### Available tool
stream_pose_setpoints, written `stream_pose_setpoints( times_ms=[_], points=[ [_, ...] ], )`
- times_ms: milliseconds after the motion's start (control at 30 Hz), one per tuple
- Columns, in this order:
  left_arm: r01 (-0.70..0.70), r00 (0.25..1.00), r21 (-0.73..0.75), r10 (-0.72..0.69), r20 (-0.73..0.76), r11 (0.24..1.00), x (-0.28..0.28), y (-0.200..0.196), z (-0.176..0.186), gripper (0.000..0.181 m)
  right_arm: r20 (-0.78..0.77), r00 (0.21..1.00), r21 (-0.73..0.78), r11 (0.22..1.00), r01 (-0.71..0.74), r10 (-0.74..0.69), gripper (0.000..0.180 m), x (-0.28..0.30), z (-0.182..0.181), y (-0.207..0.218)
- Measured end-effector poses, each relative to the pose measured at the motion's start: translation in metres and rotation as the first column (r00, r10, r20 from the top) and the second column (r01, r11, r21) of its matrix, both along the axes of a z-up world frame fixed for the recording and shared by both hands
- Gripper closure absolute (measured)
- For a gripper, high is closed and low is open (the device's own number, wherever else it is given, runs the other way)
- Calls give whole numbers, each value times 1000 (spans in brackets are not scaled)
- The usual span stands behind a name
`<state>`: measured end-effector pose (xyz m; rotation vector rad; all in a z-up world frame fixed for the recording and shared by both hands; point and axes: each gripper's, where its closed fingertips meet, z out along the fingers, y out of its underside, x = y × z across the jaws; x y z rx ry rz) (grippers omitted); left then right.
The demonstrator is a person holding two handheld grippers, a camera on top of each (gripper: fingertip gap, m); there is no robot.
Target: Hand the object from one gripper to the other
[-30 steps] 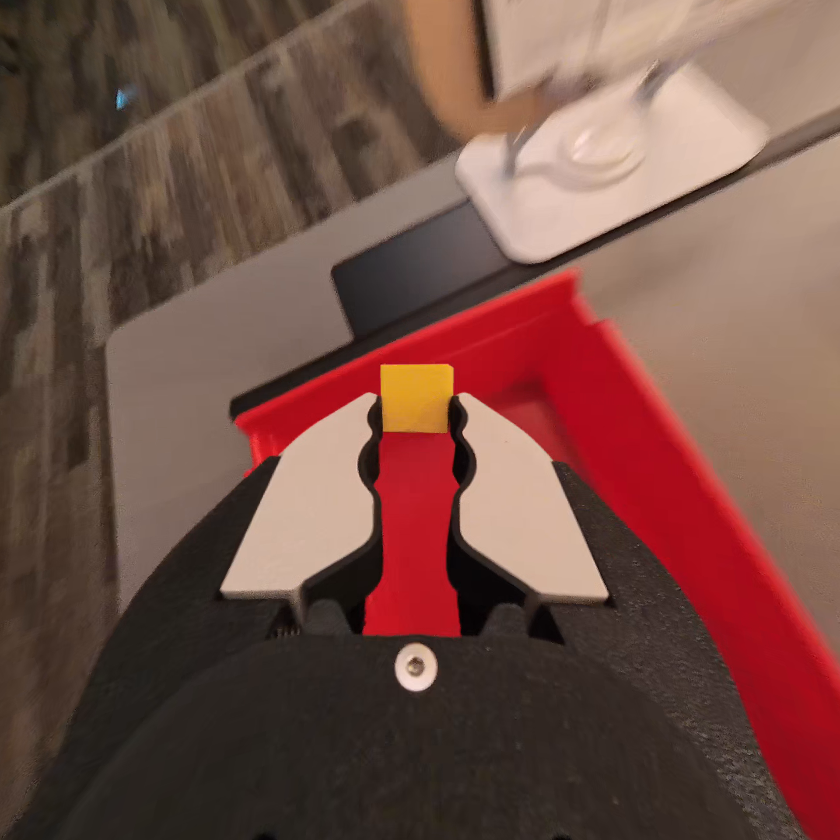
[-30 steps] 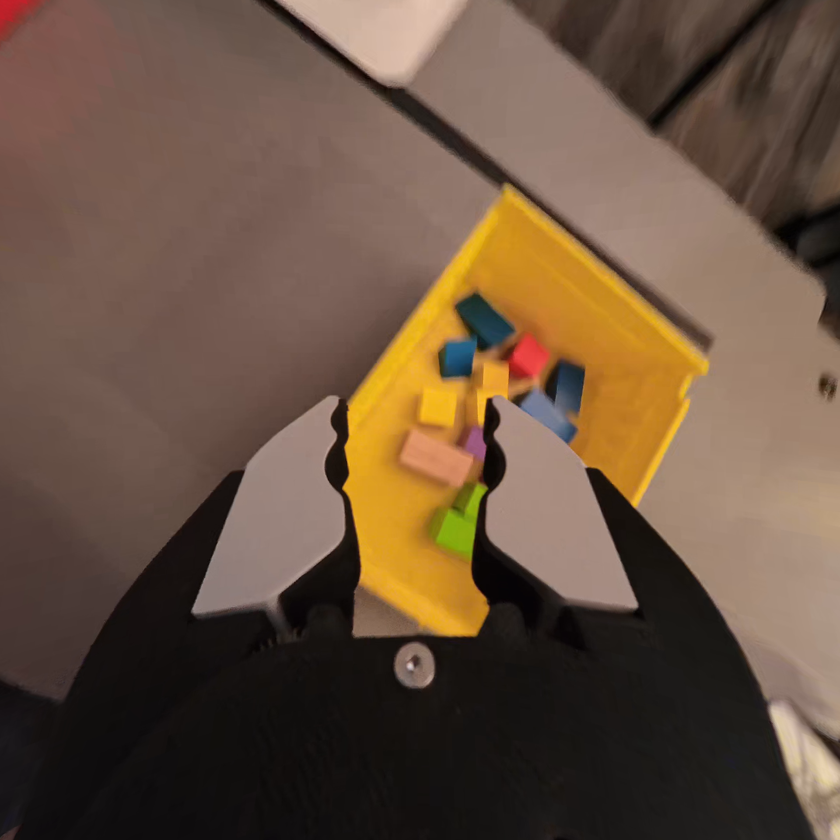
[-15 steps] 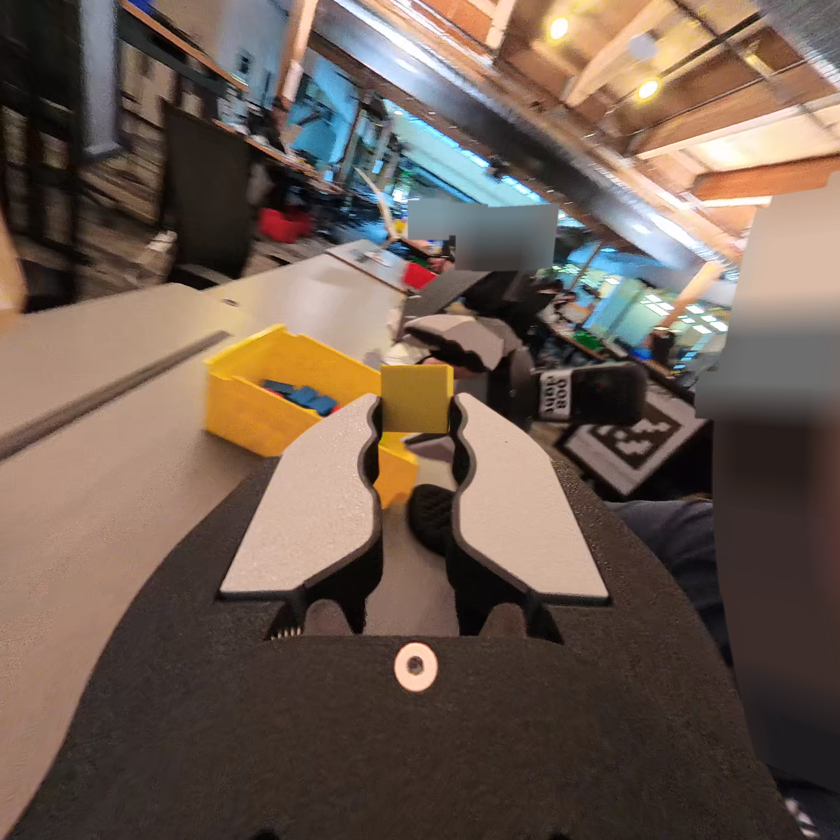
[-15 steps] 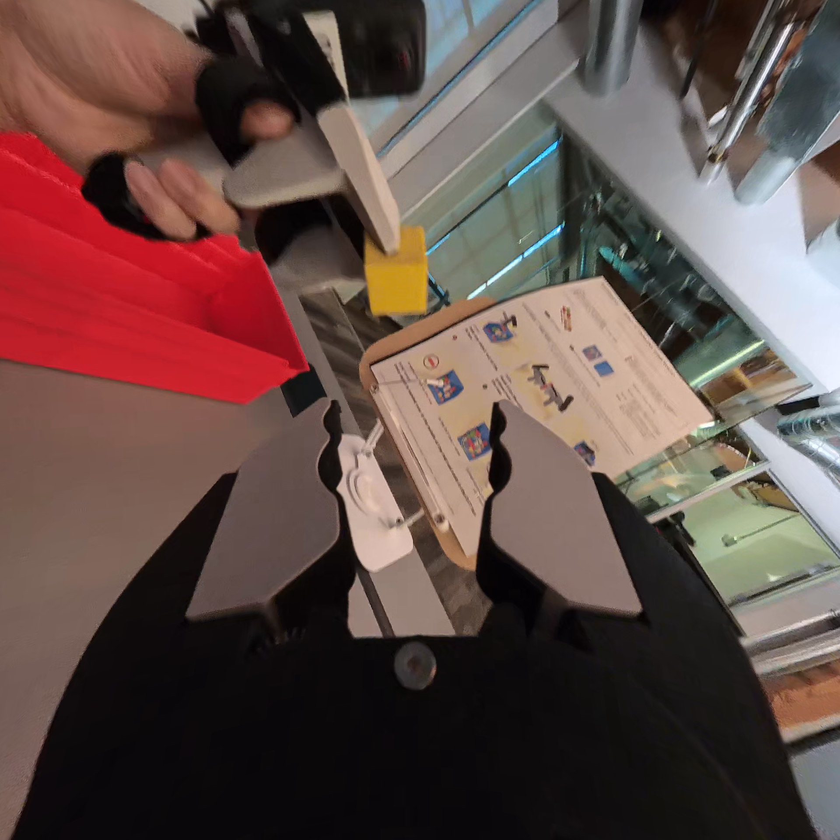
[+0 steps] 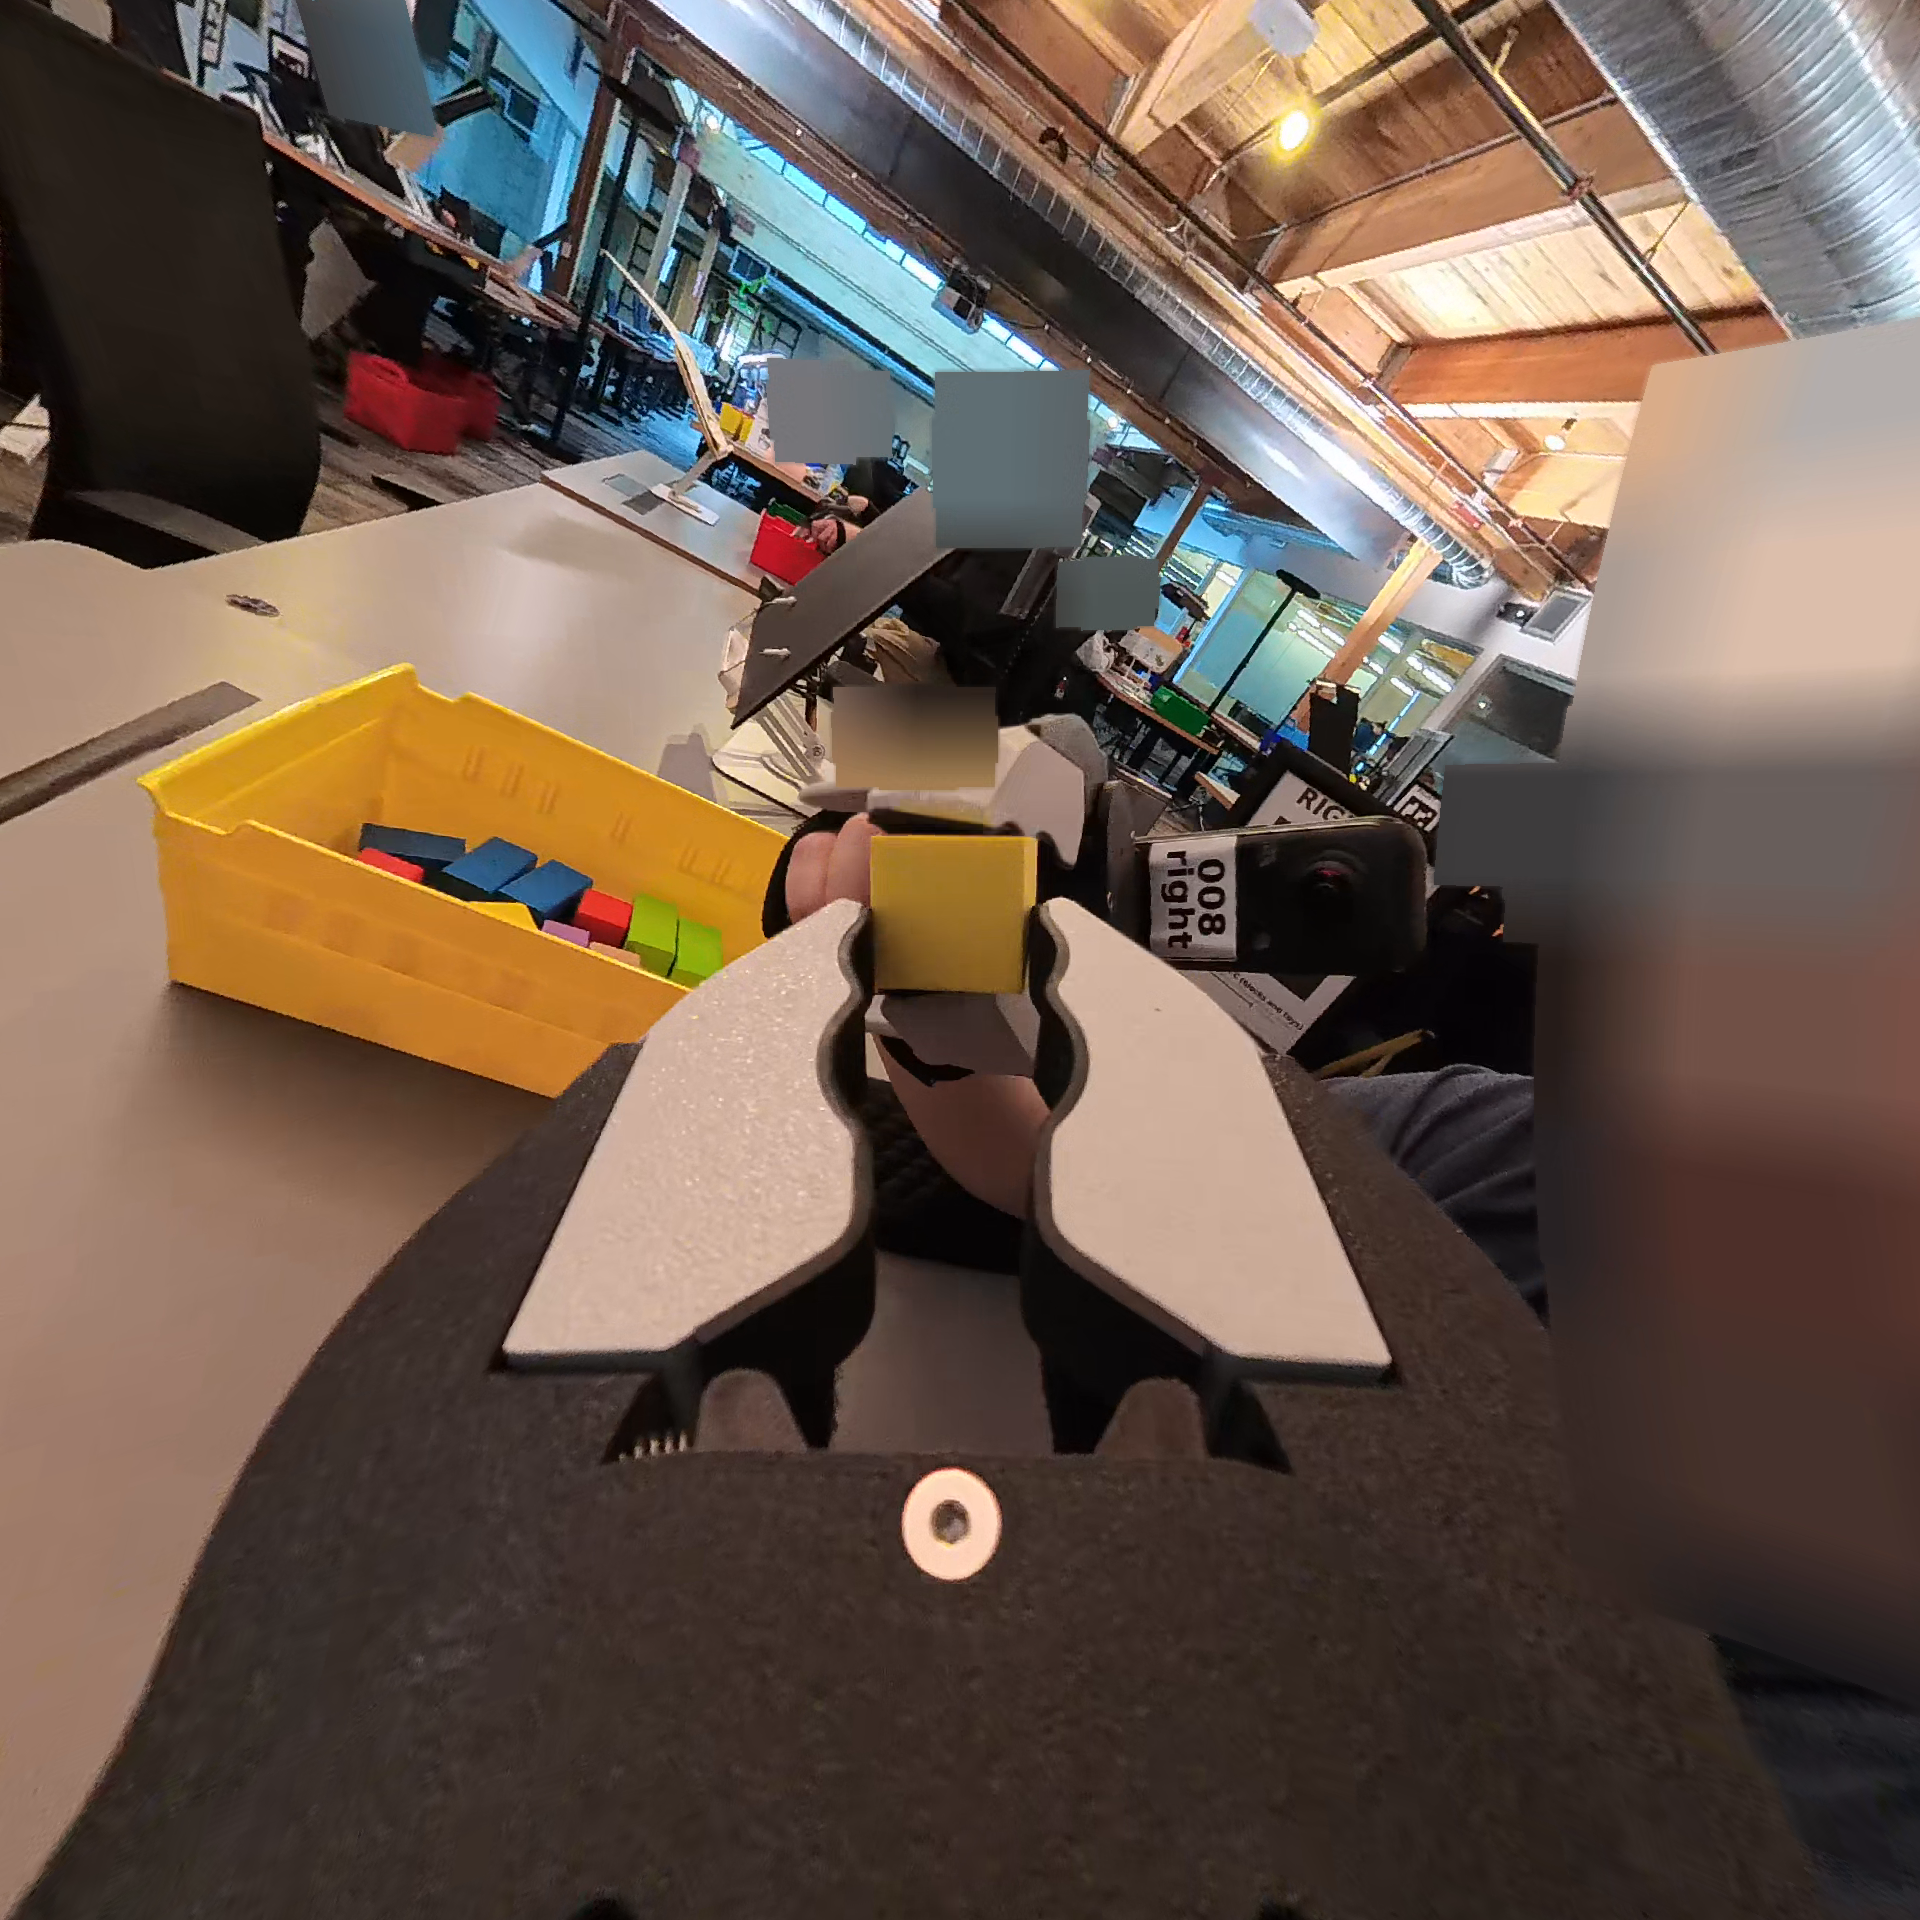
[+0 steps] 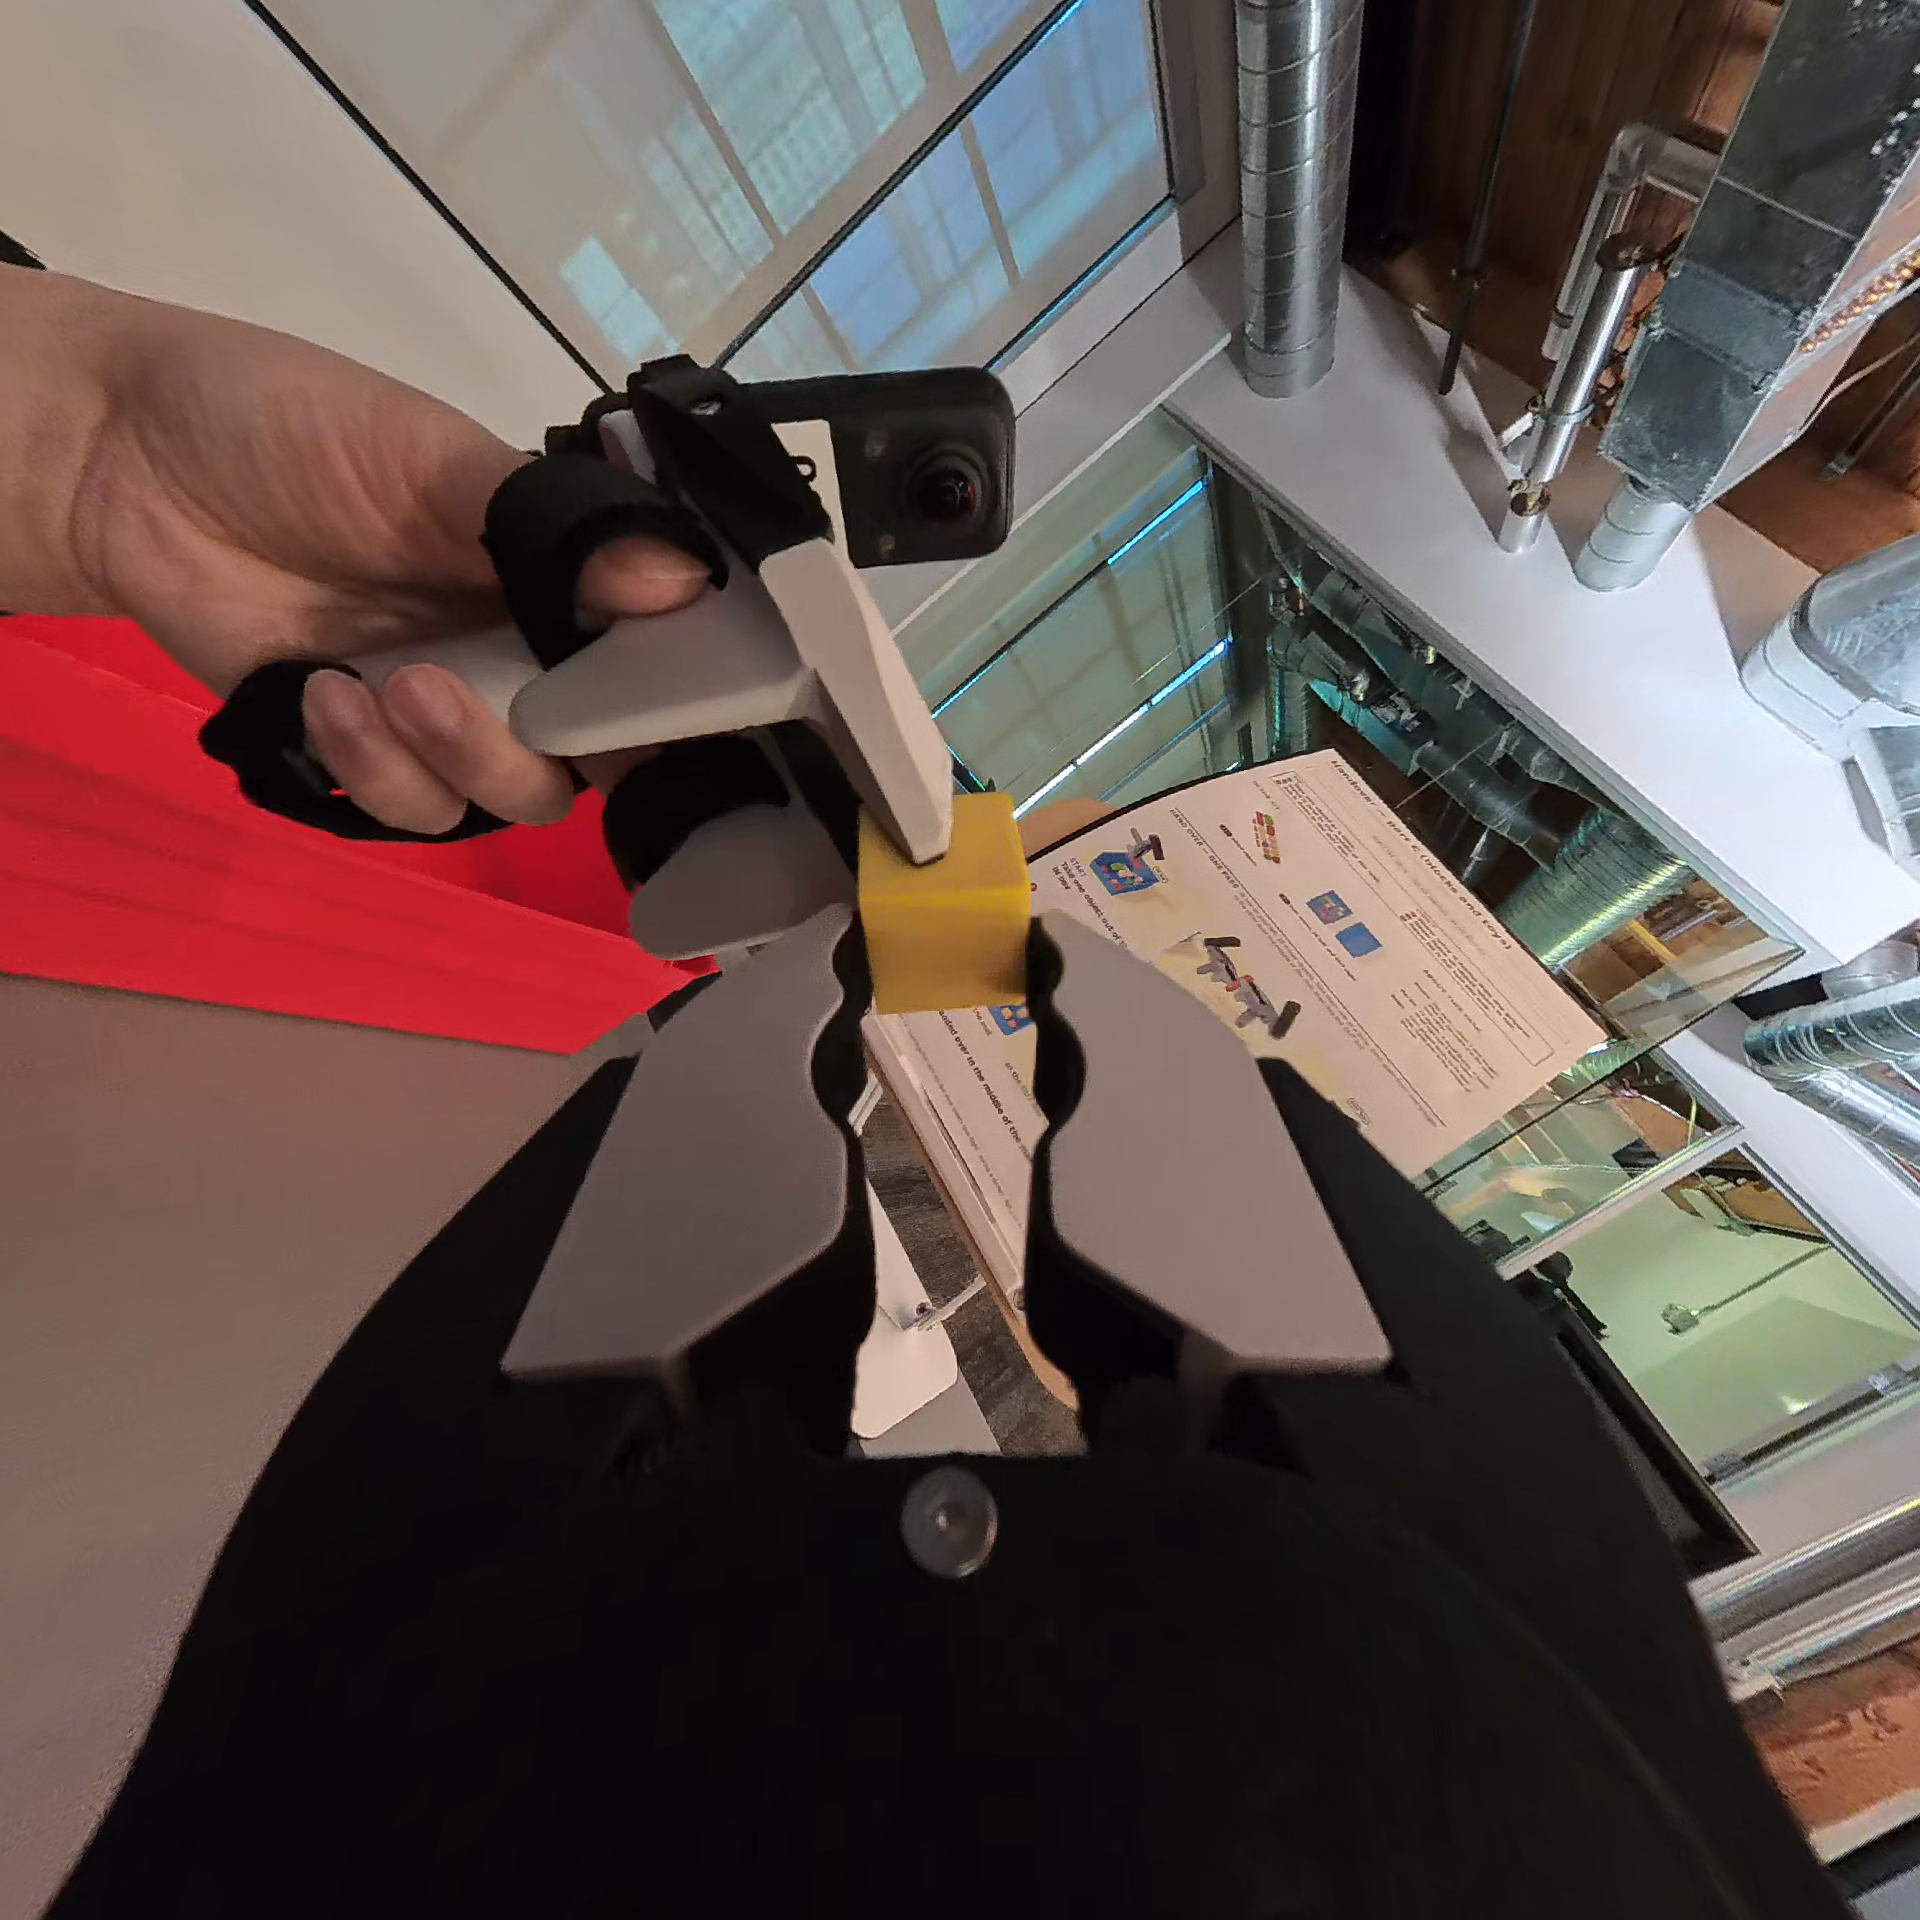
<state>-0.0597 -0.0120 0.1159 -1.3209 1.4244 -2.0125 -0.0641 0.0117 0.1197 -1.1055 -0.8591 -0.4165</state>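
Right wrist view, right gripper (image 6: 948,961) now closed around yellow cube (image 6: 940,935), left gripper (image 5: 951,940) still gripping it

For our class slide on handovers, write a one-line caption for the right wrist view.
Mid-air handover: both the left gripper and right gripper grip the yellow cube.

left gripper (image 5: 951,940) pinching yellow cube (image 5: 951,914) — mid-air
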Motion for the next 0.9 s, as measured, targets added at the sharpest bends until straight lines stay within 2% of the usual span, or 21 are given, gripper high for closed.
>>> stream_pose_setpoints(
  times_ms=[133,200,233,267,333,367,433,500,533,567,633,733,900],
  points=[
    [-20,1000,-1,20,0,1000,-1,7,1,148,31,999,-75,997,20,-18,151,10,0,0],
    [-106,994,53,106,-11,993,-1,23,-2,140,55,998,-226,973,49,-38,151,37,-4,-3],
    [-134,991,82,136,-19,988,-3,29,-3,140,34,999,-411,910,50,-40,151,57,-20,-8],
    [-160,986,114,164,-34,981,-6,34,-4,140,-15,997,-588,807,52,-75,151,82,-36,-17],
    [-196,976,181,209,-56,964,-13,42,-5,140,-70,973,-806,587,74,-219,151,137,-72,-42],
    [-212,971,210,230,-66,955,-16,45,-6,140,-30,946,-864,485,138,-322,151,168,-91,-54],
    [-236,961,251,264,-83,939,-23,51,-6,141,100,879,-952,212,221,-465,150,218,-138,-88],
    [-254,955,252,283,-85,934,-29,56,-4,142,190,815,-980,-52,193,-548,150,245,-179,-120],
    [-258,955,241,284,-81,936,-31,57,-1,142,209,792,-977,-153,147,-574,150,251,-194,-130],
    [-260,956,228,284,-77,938,-34,59,1,143,215,773,-970,-221,99,-597,150,255,-205,-134],
    [-264,956,213,284,-68,941,-39,61,5,144,203,761,-958,-286,24,-617,151,254,-221,-133],
    [-283,952,212,301,-56,935,-45,65,9,145,303,750,-910,-413,44,-588,151,258,-242,-142],
    [-293,950,222,310,-48,930,-51,67,13,146,355,716,-874,-485,26,-602,151,261,-256,-141]
  ],
)
